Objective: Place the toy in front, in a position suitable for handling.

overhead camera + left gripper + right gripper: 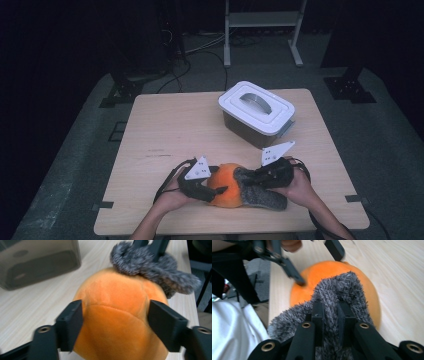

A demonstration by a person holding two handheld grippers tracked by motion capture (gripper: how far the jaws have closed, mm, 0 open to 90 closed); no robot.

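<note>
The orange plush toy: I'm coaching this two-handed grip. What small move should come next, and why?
Probably lift together. The left gripper clamps the orange plush toy, the right gripper pinches its grey furry part, and the toy seems to rest on the table near the lidded box.

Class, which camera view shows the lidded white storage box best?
The high view: the whole white-lidded box shows there, handle on top, closed, at the table's far right. The left gripper view catches just a blurred dark corner of its body.
</note>
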